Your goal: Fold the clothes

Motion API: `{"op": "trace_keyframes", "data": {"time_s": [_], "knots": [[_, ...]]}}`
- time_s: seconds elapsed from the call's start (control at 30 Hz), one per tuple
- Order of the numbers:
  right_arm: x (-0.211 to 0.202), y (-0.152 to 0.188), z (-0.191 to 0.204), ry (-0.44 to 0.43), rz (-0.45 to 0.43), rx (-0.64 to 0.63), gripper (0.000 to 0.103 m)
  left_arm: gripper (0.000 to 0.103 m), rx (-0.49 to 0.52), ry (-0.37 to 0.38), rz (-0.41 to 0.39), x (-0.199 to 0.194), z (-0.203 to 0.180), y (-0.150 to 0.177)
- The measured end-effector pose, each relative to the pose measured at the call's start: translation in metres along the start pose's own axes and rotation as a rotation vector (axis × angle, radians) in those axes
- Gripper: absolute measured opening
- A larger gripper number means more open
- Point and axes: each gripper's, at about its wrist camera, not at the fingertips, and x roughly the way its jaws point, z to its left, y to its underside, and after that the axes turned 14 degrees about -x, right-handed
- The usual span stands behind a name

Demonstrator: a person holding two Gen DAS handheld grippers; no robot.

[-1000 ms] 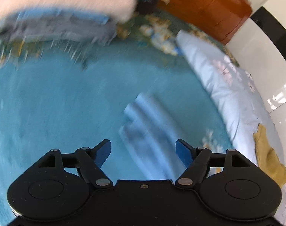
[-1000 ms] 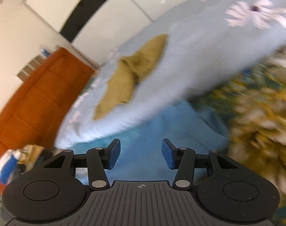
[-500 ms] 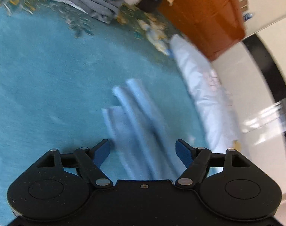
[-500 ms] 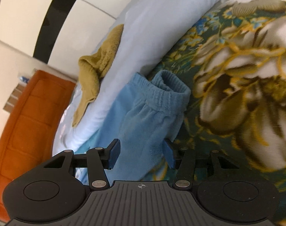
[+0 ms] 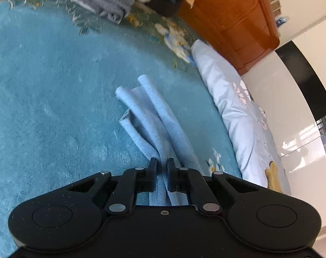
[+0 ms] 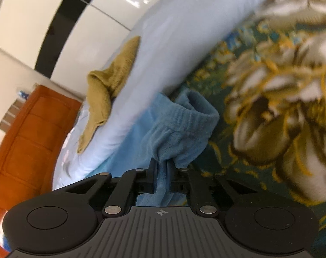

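Blue fleece trousers (image 5: 154, 124) lie beside the pale pillow (image 5: 233, 107), my left gripper (image 5: 162, 167) clamping their legs, my right gripper (image 6: 163, 167) pinching the waistband (image 6: 184, 116).

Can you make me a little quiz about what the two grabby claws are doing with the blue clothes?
1. True or false: the left gripper is shut on the light blue garment.
2. What is the right gripper pinching? A) the mustard-yellow cloth B) the blue garment near its stretchy waistband C) the pale blue pillow
3. Fill in: the mustard-yellow cloth lies on the pale blue ____.

Key: 1 true; 2 B; 3 pillow.
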Motion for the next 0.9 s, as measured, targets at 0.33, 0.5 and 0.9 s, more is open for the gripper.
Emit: {"op": "trace_keyframes", "data": {"time_s": [0.33, 0.5, 0.9], "knots": [[-0.023, 0.010, -0.008, 0.012, 0.031, 0.017, 0.026, 0.007, 0.010, -0.042, 0.041, -0.011, -0.002, -0.005], [-0.035, 0.019, -0.019, 0.025, 0.040, 0.016, 0.044, 0.018, -0.034, -0.046, 0.084, -0.024, 0.019, -0.006], [0.013, 0.011, -0.007, -0.037, 0.018, 0.060, 0.047, 0.045, -0.179, 0.052, 0.072, -0.008, 0.034, -0.019]]}}
